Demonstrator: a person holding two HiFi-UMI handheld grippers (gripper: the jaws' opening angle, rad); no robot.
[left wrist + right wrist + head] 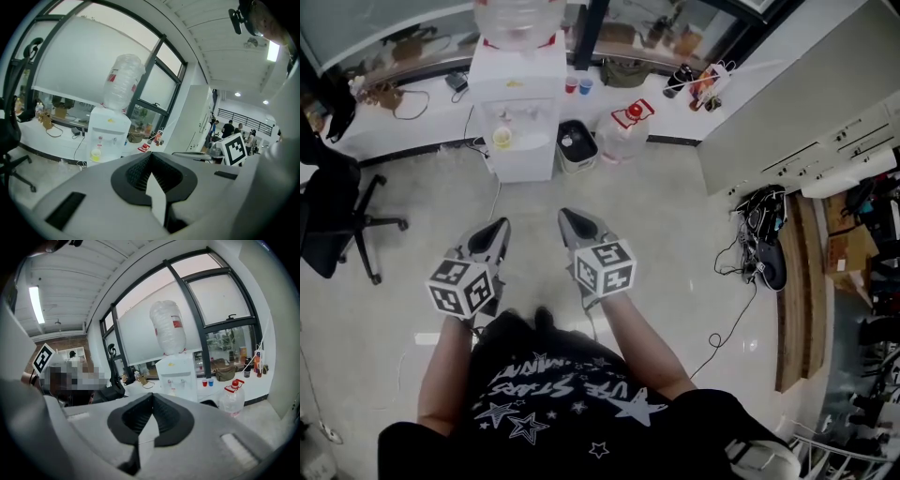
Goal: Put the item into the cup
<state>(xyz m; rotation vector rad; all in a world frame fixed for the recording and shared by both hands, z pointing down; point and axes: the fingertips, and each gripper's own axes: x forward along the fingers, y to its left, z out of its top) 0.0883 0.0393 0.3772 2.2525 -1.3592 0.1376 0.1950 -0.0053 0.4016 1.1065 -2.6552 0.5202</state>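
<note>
Left tongs (498,226) pressed together, pad on pad | right tongs (572,217) likewise pressed together, held just beside the left above the floor (675,244) | yellow cup (502,138) sits in the water dispenser (517,84) alcove, well ahead of both | red cup (571,85) and blue cup (586,86) side by side on the counter (431,117) behind | I can't tell which item is meant

An office: a water cooler (517,103) at the far windowed wall, a swivel chair (328,220) left, a long surface (403,127).

Glossy pale floor (675,244); clear plastic bottle (123,82) on the smooth white dispenser (517,103) (matt, ribbed black fingers (136,417)).
</note>
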